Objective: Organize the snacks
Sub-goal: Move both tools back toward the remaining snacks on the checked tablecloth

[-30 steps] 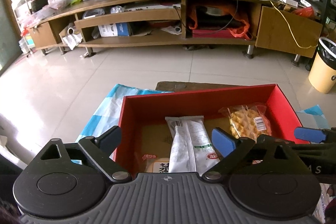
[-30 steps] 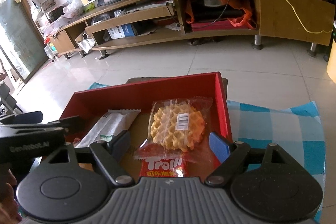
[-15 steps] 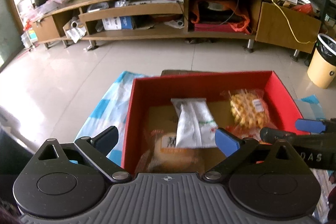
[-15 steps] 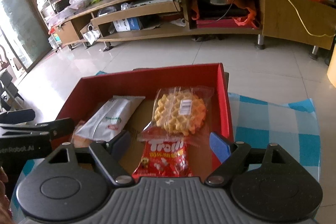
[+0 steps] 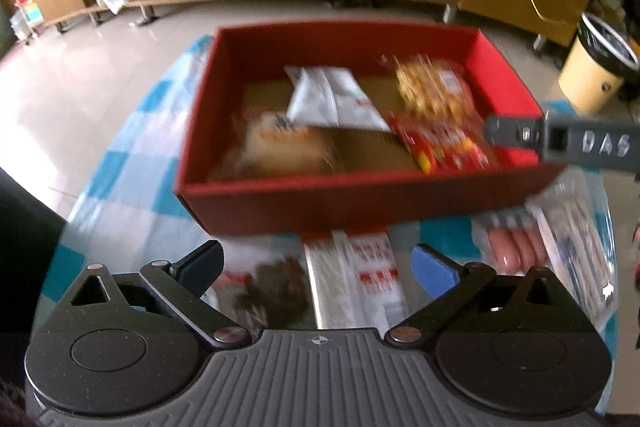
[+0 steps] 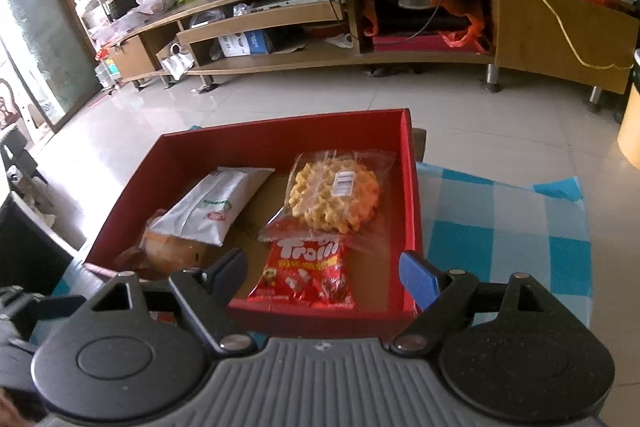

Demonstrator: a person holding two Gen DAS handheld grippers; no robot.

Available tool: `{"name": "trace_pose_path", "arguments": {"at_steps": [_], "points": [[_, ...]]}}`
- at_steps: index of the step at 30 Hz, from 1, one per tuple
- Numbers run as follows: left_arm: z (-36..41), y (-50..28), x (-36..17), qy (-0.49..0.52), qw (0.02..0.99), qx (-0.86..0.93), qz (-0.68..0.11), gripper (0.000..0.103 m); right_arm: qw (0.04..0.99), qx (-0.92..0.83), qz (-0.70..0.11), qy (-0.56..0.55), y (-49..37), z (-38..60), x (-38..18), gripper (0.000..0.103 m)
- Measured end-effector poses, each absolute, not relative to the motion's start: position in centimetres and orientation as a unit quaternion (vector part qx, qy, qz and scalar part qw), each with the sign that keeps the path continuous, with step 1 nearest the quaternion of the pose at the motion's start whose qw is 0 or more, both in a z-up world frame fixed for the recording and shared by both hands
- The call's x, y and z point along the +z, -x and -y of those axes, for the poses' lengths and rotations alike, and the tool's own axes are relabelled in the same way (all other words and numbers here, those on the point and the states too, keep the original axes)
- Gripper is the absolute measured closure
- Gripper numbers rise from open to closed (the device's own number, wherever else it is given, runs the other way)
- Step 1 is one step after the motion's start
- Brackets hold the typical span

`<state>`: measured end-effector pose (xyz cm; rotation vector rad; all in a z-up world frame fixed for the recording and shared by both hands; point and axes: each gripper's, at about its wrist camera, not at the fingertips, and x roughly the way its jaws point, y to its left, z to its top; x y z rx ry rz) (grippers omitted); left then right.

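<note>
Red cardboard box [image 6: 412, 195] sits on a blue-and-white checked cloth [image 6: 500, 227], toward its far edge. Inside, a clear bag of yellow waffle biscuits [image 6: 334, 197] lies against the right wall, overlapping a red Trolli gummy packet [image 6: 304, 275] at the near wall; a white foil pouch [image 6: 218, 207] rests on a brown wrapped bun [image 6: 164, 253] at the left. On the cloth before the box lie a silver-and-red wrapper [image 5: 360, 279], a dark brown snack [image 5: 272, 291] and a sausage pack [image 5: 516, 247]. Left gripper [image 5: 316, 267] hovers over these, fingers apart and holding nothing. Right gripper [image 6: 322, 275] hangs at the box's near wall, fingers apart, holding nothing.
</note>
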<state>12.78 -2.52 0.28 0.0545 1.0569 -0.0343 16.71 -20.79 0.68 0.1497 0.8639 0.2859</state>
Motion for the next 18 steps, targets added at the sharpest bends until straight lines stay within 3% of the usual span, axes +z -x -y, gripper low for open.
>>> {"name": "trace_pose_path", "arguments": {"at_steps": [10,18], "points": [[4.2,-12.8,-3.0,-0.036,0.837,-0.022,-0.545,0.004,0.896,0.145,-0.409,-0.089,-13.5,22.7,2.2,0.021],[4.3,-12.3,-2.7,-0.039,0.833,-0.04,-0.55,0.036,0.879,0.095,-0.459,-0.084,-11.1,25.7,-0.3,0.016]]}}
